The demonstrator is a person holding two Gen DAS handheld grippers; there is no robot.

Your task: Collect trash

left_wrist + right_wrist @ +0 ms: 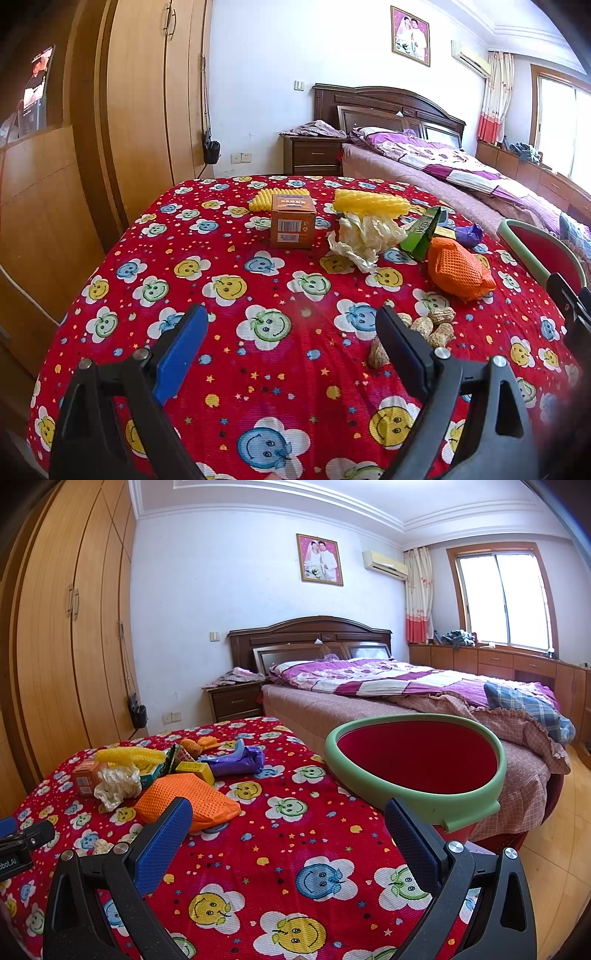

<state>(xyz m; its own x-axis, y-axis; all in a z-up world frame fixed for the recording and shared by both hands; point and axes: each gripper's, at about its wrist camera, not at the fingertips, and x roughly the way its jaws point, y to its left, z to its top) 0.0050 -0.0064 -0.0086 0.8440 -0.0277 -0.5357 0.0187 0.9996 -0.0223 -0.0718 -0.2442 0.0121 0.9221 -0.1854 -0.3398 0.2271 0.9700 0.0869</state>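
Note:
Trash lies on a table under a red smiley-flower cloth [280, 258]: an orange box [293, 225], crumpled white paper [364, 236], yellow foam netting [369, 203], orange foam netting [460, 271], a green carton [424, 232], a purple wrapper [236, 762] and several peanut shells [430, 326]. My left gripper [291, 332] hovers open above the near part of the cloth, its right finger next to the shells. My right gripper [288, 825] is open and empty, with the orange netting [188, 799] by its left finger. A red bin with a green rim [413, 760] stands at the table's right edge.
A bed with purple bedding [406, 679] lies behind the table and bin. Wooden wardrobes [70, 635] line the left wall, and a dark nightstand [234, 698] sits beside the bed. The other gripper's black body [22, 843] shows at the left edge of the right wrist view.

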